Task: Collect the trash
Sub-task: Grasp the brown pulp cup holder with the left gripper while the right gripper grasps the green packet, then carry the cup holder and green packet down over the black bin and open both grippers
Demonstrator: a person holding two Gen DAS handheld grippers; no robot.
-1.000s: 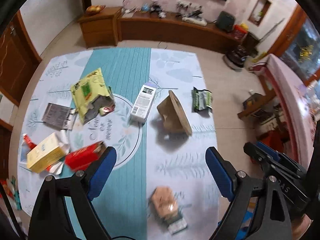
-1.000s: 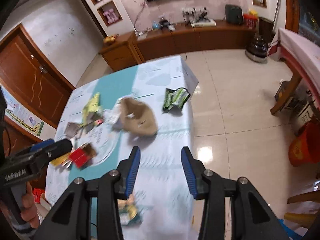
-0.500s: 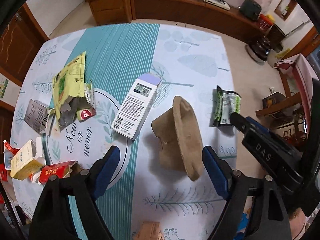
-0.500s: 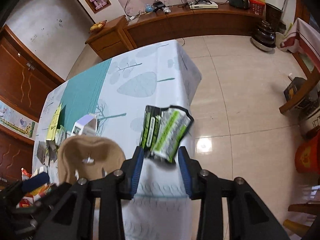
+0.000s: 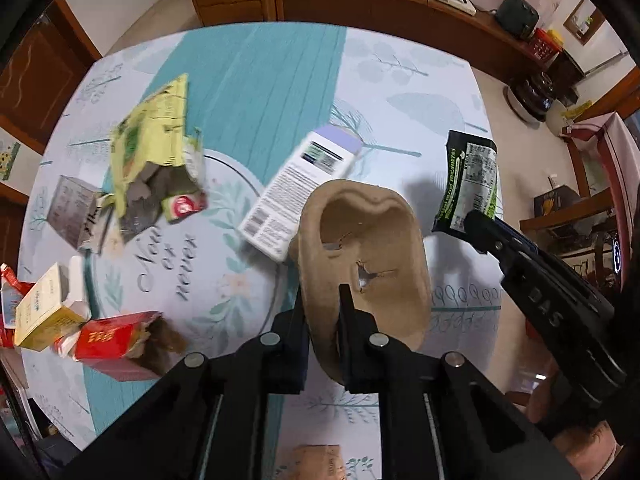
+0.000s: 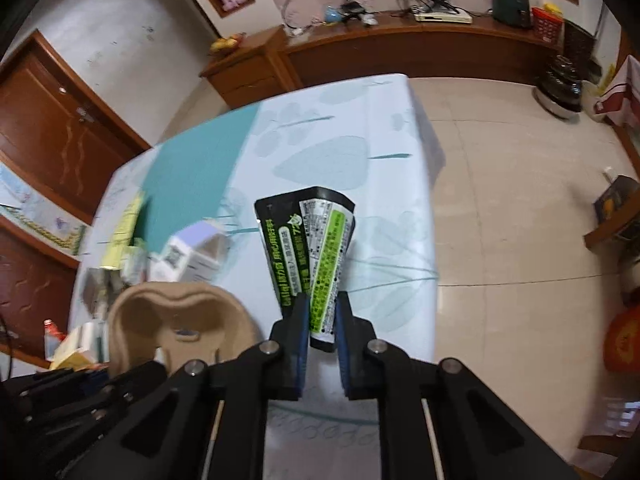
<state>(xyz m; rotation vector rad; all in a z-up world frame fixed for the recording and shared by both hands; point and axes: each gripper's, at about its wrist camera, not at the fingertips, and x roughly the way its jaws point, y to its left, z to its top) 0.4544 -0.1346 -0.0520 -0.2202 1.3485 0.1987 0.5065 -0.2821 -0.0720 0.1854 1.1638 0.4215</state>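
Below, the left gripper (image 5: 323, 312), its jaws having just closed, pinches the near rim of the brown pulp tray (image 5: 372, 248), which sits tilted on the table (image 5: 260, 72) beside the white box (image 5: 296, 192). Likewise the right gripper (image 6: 323, 320), jaws just closed, clamps the lower end of the black-and-green wrapper (image 6: 312, 248) near the table's right edge. Further left lie the yellow bag (image 5: 152, 144), the red box (image 5: 116, 340) and the yellow box (image 5: 48, 312).
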